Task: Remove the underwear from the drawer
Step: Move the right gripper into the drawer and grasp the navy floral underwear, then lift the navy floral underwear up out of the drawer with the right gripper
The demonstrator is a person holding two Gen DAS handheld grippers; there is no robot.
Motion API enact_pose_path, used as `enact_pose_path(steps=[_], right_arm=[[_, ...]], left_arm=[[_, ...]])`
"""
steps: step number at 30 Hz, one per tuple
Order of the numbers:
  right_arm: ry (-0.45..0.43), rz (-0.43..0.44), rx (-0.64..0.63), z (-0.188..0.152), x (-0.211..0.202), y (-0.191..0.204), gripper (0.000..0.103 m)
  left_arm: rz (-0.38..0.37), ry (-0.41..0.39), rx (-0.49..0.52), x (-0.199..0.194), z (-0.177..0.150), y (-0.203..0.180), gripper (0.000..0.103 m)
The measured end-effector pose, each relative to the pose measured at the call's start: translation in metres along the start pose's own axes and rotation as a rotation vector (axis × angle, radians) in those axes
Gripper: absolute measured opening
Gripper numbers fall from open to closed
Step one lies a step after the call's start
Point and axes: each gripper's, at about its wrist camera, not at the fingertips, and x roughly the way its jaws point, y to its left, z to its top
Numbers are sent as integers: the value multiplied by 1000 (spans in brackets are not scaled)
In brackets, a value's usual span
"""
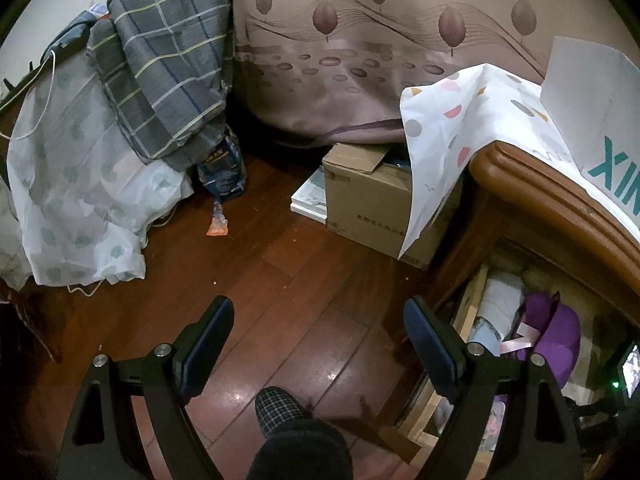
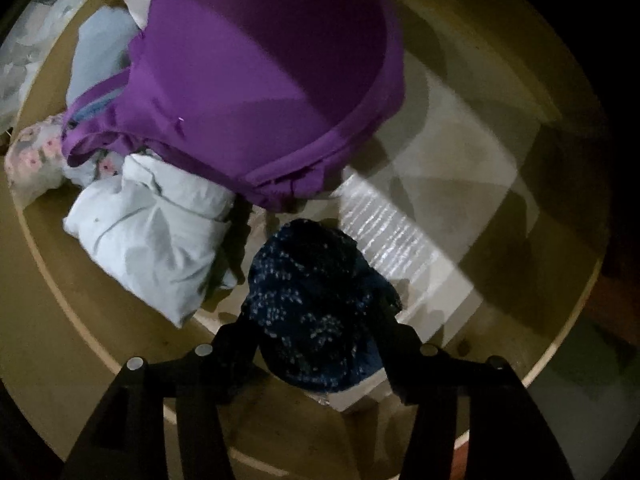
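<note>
The open wooden drawer (image 2: 100, 320) fills the right wrist view. A dark blue speckled piece of underwear (image 2: 316, 300) lies bunched at its front, between the fingers of my right gripper (image 2: 320, 324), which points down into the drawer. The fabric reaches both fingers, but the jaws stand apart and I see no pad pressing it. A purple bra (image 2: 260, 80) lies behind it and a folded white garment (image 2: 152, 236) to the left. My left gripper (image 1: 320, 340) hangs open over the wooden floor, left of the drawer (image 1: 472, 300), with nothing between its fingers.
A cardboard box (image 1: 368, 200) stands against the bed beside the brown cabinet (image 1: 540, 200), which carries a spotted cloth (image 1: 448, 140). Bedding and a plaid blanket (image 1: 160, 80) are piled at the left. A person's plaid slipper (image 1: 280, 408) is on the floor below the left gripper.
</note>
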Motion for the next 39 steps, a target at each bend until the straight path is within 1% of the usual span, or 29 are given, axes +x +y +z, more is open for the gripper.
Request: enact_pose_path(steps=[6,8,9,10,12,13,17,18,19,20,24,28,31,33,34,36,39], right_arm=[[12,-24,-2,8,5,8,56],[16,-27,4,17,7,14,56],[19,-41,3,17,7,16,56],[19,-43,5,18,7,9,56],[20,-39,3,20,9,7,56],[22,-36,5,26,11,5,57],[23,-36,14,13,23,-4,56],[20,-36,13,11,23,-4,49],[15,-39,16,7,21,-4,37],[10,-46,25,3,19,-5,35],[-1,-45,33,-10,19,-5,29],[-70,-73,52,-22,8,-4,27],[-174,-60,119,-37,-12,-9,27],[-254,-37,177,-51,-27,-14,27],[-280,-29,194,-57,-32,-14,27],[-346,-31,236,-73,-42,-15,27],[-439,-23,294,-96,-54,-16,27]], left_arm=[[2,1,20,1,0,-5,85],[2,2,25,1,0,-6,85],[4,2,29,1,0,-6,85],[6,3,31,2,0,-6,85],[4,6,33,2,-1,-7,85],[7,5,33,2,-1,-7,85],[3,8,33,3,-1,-7,85],[7,8,33,3,-1,-7,85],[4,7,32,2,-1,-7,85],[1,10,32,3,-1,-7,85],[-2,12,37,4,-2,-10,85],[-4,11,62,3,-6,-18,85],[-7,12,86,3,-9,-24,85],[-15,16,103,3,-10,-28,85],[-18,18,112,3,-10,-30,85],[-24,15,138,2,-13,-35,85],[-57,19,164,1,-14,-43,85]])
